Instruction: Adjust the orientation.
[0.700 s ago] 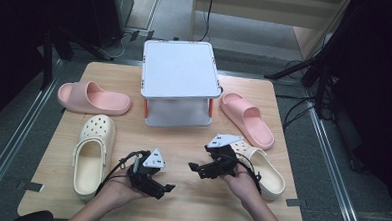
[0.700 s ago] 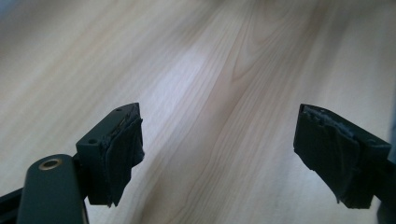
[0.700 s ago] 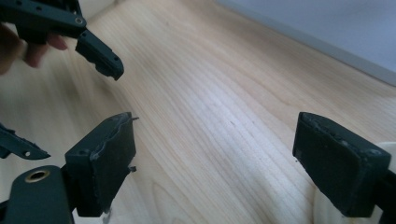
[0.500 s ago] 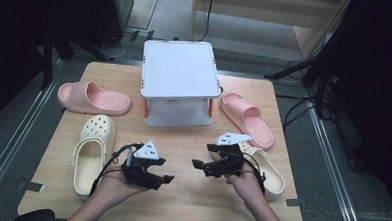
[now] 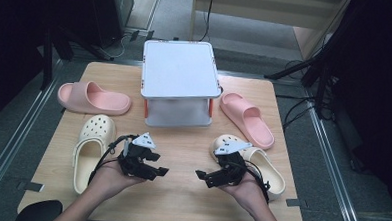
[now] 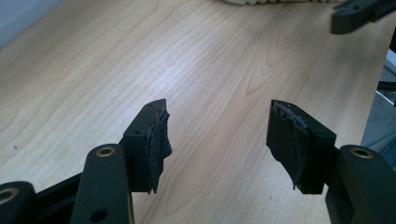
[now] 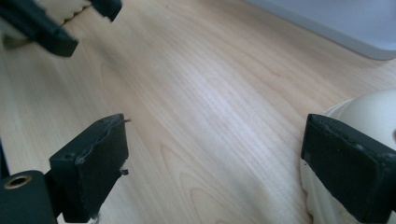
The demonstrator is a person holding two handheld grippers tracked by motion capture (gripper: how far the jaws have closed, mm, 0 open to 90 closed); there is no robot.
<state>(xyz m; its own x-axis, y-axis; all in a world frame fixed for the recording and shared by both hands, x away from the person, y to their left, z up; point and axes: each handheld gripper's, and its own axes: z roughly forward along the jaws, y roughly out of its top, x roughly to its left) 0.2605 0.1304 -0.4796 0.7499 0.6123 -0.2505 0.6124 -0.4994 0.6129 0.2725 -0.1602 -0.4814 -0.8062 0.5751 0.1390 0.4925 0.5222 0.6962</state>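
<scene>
At the bottom of the high view, two hands come in over the near edge of the wooden table (image 5: 180, 200), each holding a black gripper. The left gripper (image 5: 154, 171), lower centre-left, points toward the middle of the frame; in the left gripper view its jaws stand wide apart over bare wood, gripping nothing. The right gripper (image 5: 205, 177), lower centre-right, faces it across a stretch of table; in the right gripper view its jaws also gape wide and hold nothing, with one jaw just beside the rounded toe of the cream clog (image 7: 369, 112) at the right edge.

That right cream clog (image 5: 266, 166) lies in the lower right of the high view, partly under the right hand (image 5: 246, 185). The left cream clog (image 5: 89, 148) lies lower left, just beside the left hand (image 5: 112, 174).

Farther back, a pink slide sandal (image 5: 92, 98) rests at mid-left and another pink slide sandal (image 5: 246, 117) at mid-right. Between them, at upper centre, stands a white two-tier rack (image 5: 179, 75) with orange posts.
</scene>
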